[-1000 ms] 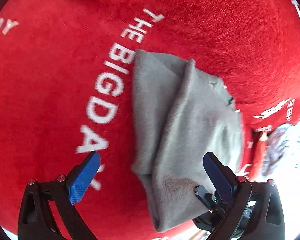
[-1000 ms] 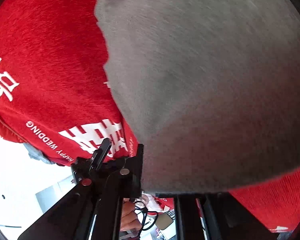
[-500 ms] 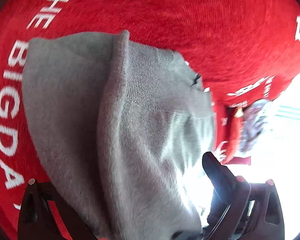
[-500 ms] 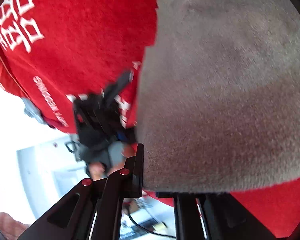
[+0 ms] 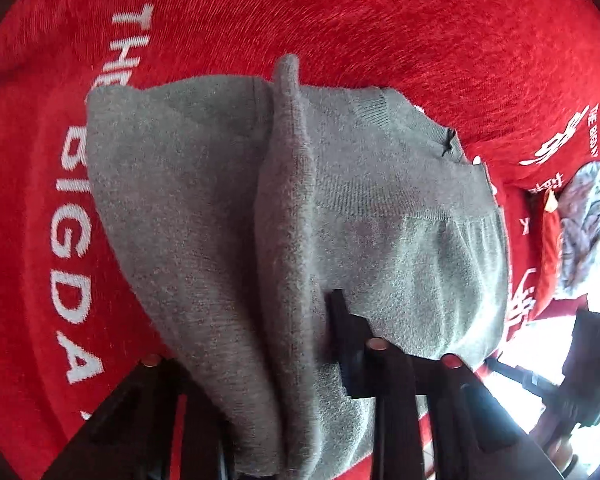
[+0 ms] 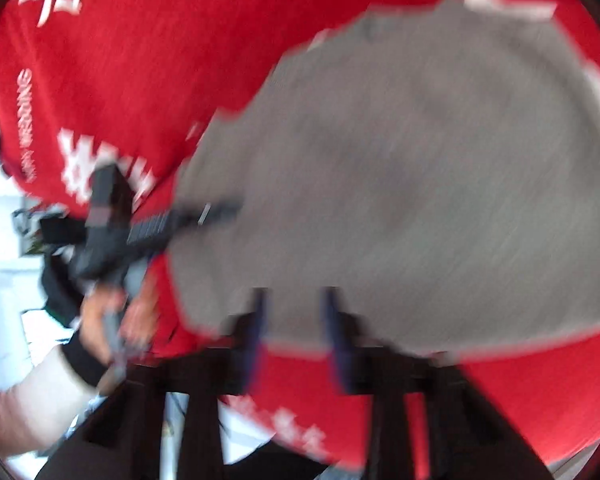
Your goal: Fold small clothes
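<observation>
Where the grey garment (image 5: 380, 208) bunches into a raised ridge over the red cloth (image 5: 380, 20) with white lettering, the left hand-held gripper (image 5: 300, 344) pinches that ridge, one finger buried under fabric. Seen from the right wrist, blurred, the right hand-held gripper (image 6: 296, 320) stands slightly open at the garment's near edge, gripping nothing. A crumpled grey-patterned fabric (image 5: 584, 216) lies beyond the cloth's far right edge.
</observation>
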